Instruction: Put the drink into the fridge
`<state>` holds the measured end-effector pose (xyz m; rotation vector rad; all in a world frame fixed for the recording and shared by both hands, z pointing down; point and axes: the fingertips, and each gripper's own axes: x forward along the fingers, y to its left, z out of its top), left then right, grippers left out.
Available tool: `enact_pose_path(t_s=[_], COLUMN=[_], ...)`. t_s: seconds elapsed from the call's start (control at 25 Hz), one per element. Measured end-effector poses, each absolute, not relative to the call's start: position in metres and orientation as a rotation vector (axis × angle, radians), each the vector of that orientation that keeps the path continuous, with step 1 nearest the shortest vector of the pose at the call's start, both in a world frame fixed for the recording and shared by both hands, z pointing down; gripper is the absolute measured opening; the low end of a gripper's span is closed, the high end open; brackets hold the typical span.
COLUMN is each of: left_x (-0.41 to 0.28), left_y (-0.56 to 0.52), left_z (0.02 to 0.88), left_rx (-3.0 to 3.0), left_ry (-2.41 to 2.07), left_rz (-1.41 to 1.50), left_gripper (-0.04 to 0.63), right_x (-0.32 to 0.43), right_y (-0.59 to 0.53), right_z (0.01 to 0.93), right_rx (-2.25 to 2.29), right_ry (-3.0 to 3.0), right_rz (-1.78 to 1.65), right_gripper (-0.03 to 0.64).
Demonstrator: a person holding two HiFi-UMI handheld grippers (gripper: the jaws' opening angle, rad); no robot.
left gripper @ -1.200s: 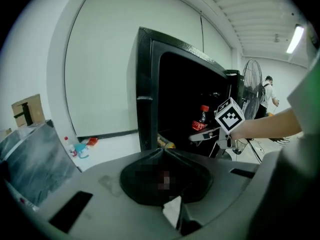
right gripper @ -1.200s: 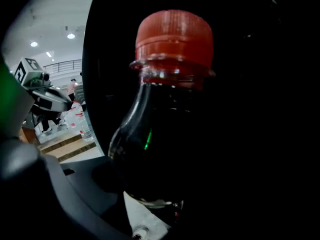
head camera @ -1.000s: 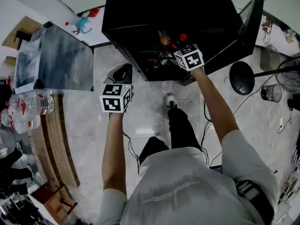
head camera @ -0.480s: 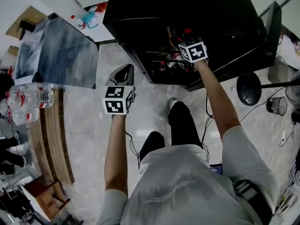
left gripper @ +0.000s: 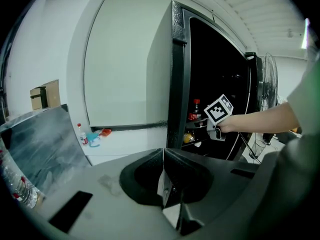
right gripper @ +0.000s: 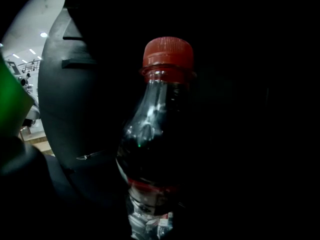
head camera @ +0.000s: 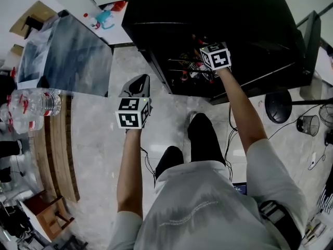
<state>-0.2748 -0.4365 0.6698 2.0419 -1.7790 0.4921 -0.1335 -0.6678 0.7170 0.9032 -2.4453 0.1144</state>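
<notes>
The drink is a dark cola bottle (right gripper: 152, 139) with a red cap, upright and filling the right gripper view. Its lower body sits between the jaws of my right gripper (right gripper: 150, 209), which is shut on it in the dark. In the head view my right gripper (head camera: 204, 48) reaches into the open black fridge (head camera: 208, 14) at shelf height. From the left gripper view its marker cube (left gripper: 220, 110) shows at the fridge (left gripper: 210, 74) opening. My left gripper (head camera: 139, 81) hangs over the floor left of the fridge, jaws shut and empty (left gripper: 163, 154).
The fridge door (head camera: 310, 38) stands open at the right. A grey-topped table (head camera: 67, 56) and clear water bottles (head camera: 31, 108) are at the left, beside a wooden bench (head camera: 57, 155). A round black fan base (head camera: 278, 105) and cables lie on the floor at the right.
My right gripper has gone a little deeper into the fridge with the bottle. The left gripper has hardly moved.
</notes>
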Motion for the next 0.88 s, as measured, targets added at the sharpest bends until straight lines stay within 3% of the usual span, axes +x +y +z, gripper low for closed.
enact_pose_path(t_s=[0.12, 0.32, 0.88], left_x=[-0.276, -0.274, -0.265], left_y=[-0.433, -0.422, -0.354], left_z=[0.672, 0.663, 0.583], left_rx=[2.031, 2.019, 2.038], left_ry=[-1.765, -1.753, -1.72], left_rz=[0.504, 0.521, 0.482], left_gripper=[0.015, 0.015, 0.015], right_x=[-0.134, -0.117, -0.071], right_y=[-0.668, -0.661, -0.547], right_z=[0.717, 0.723, 0.644], right_rx=[0.899, 0.956, 1.073], right_ry=[-2.461, -2.384, -2.384], right_rz=[0.143, 0.268, 0.374], right_gripper=[0.311, 0.391, 0.337])
